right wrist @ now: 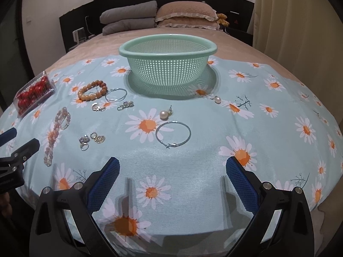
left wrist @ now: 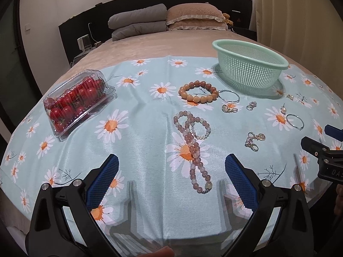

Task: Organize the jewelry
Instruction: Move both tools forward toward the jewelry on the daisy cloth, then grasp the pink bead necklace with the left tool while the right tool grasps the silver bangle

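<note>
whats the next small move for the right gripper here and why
Probably ease the right gripper forward and down over the silver bangle. Its jaws are open and hold nothing, the bangle lies flat on the cloth just ahead of its fingertips, and the green basket behind it looks empty, so no jewelry has gone in yet.
</note>
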Action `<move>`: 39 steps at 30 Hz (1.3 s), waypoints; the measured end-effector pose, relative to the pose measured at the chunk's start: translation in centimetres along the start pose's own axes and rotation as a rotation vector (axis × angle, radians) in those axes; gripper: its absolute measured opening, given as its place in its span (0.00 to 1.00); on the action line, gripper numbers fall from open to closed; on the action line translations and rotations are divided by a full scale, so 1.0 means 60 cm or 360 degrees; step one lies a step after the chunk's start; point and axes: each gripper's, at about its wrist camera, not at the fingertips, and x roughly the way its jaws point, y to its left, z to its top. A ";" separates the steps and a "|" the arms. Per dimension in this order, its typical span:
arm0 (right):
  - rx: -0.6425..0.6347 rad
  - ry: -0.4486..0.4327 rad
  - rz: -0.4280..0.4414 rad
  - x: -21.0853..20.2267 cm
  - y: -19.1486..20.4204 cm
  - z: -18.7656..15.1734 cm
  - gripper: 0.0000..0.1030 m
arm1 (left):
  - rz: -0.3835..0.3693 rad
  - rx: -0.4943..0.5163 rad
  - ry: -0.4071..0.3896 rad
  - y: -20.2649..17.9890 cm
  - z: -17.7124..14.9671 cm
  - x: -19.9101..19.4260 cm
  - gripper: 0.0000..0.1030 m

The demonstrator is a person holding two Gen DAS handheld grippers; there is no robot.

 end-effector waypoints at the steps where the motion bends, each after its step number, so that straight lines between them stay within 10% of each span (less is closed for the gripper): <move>1: -0.0002 0.0006 -0.0001 0.005 -0.001 0.003 0.93 | -0.0003 0.0005 0.0013 -0.001 0.002 0.006 0.95; 24: 0.0026 0.0030 0.0049 0.090 -0.005 0.010 0.94 | -0.0104 -0.0026 0.0163 -0.004 0.006 0.112 0.96; 29: -0.0041 -0.0001 0.0104 0.079 0.003 0.005 0.74 | -0.0124 -0.0025 0.0144 -0.004 0.005 0.108 0.94; 32: -0.0114 -0.0015 0.0177 0.070 0.017 0.004 0.41 | -0.0169 0.0039 0.0118 -0.014 0.006 0.095 0.72; 39: -0.0119 -0.0008 0.0225 0.064 0.013 0.009 0.39 | -0.0201 0.0072 0.0128 -0.009 0.010 0.080 0.15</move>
